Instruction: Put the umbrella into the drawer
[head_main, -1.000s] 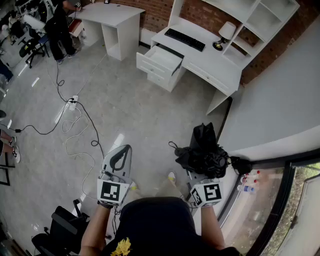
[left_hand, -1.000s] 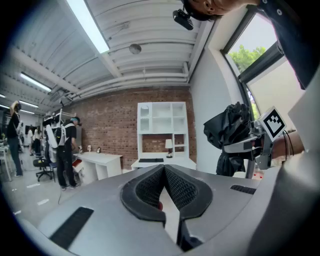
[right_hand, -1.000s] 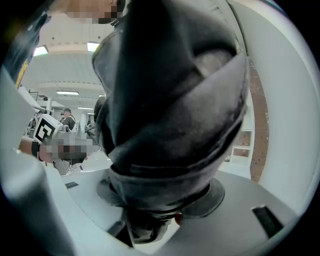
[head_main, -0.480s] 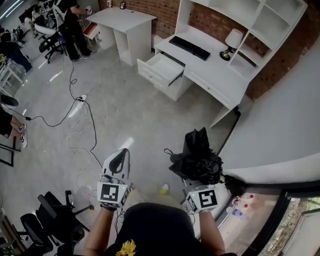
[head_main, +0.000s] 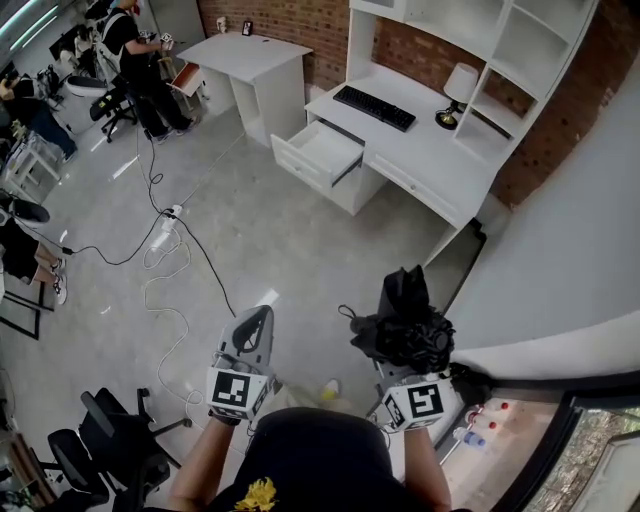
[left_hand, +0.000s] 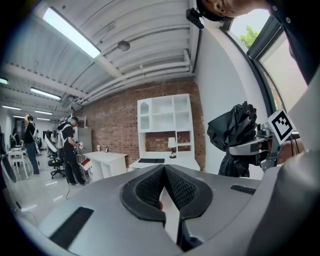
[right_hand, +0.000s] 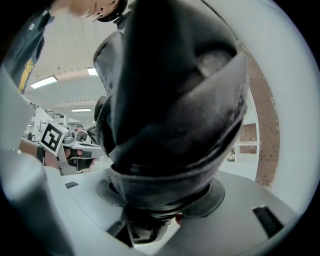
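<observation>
My right gripper (right_hand: 159, 212) had its jaws clamped on the folded black umbrella (head_main: 406, 322); my left gripper (head_main: 251, 336) was closed, empty; the open drawer (head_main: 321, 151) stood well apart

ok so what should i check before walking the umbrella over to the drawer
1. Black folded fabric umbrella gripped by right gripper: ok, jaws shut on its lower end.
2. Left gripper free: ok, jaws together, nothing between them.
3. White desk drawer open: ok, pulled out, no contents visible.
4. Walking line over the grey floor: probably ok, the black cable lies to the left of a straight line to the drawer.
5. Umbrella fits the drawer: cannot tell from this far.
</observation>
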